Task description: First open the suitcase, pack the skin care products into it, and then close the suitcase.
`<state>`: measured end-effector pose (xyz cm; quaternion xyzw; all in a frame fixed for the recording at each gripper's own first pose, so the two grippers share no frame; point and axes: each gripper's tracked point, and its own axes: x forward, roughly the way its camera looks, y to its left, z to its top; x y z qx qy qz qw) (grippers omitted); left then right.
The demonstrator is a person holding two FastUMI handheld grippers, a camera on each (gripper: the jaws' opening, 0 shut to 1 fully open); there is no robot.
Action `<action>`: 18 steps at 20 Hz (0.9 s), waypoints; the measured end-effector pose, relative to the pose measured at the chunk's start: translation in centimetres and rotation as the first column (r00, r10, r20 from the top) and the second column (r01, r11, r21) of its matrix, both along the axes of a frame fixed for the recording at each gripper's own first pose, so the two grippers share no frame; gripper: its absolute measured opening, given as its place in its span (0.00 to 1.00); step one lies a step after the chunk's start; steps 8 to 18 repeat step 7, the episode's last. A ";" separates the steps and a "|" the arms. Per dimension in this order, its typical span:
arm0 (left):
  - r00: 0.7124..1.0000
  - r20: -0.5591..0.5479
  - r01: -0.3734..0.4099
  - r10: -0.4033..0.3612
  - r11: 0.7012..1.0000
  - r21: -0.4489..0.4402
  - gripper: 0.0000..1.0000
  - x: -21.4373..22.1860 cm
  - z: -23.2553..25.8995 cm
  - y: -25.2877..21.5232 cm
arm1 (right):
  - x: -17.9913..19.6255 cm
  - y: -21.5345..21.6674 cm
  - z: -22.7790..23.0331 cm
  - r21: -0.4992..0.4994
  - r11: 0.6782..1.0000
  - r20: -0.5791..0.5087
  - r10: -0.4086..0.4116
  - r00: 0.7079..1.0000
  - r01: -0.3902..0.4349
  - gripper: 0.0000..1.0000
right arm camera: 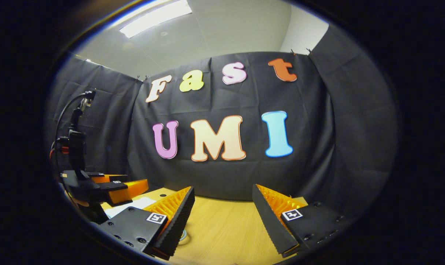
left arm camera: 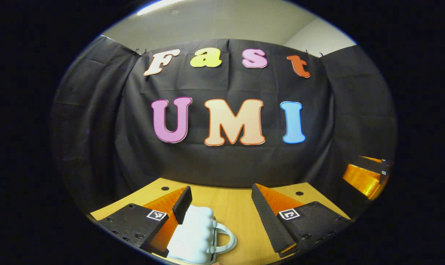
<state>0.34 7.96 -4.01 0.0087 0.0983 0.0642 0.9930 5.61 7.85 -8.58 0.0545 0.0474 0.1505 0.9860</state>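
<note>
A small white ribbed suitcase (left arm camera: 193,235) lies on the wooden table, low in the left gripper view, its pale handle (left arm camera: 227,240) pointing right. My left gripper (left arm camera: 221,189) stands open above it, the left finger (left arm camera: 181,206) over the case's edge and the right finger well off to the side. In the right gripper view my right gripper (right arm camera: 223,189) is open with nothing between its fingers. A sliver of the white suitcase (right arm camera: 134,203) shows past its left finger, under the left gripper (right arm camera: 114,188).
The wooden table (left arm camera: 233,206) runs up to the black cloth wall behind. The right gripper's orange and black body (left arm camera: 366,176) hangs at the right edge of the left gripper view. Cables rise from the left gripper's mount (right arm camera: 75,140).
</note>
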 end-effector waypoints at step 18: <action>0.997 -0.023 0.072 -0.073 0.997 -0.039 0.95 0.8 1.4 0.9 | -0.4 1.2 4.9 0.009 0.995 0.067 -0.100 0.993 0.099 0.94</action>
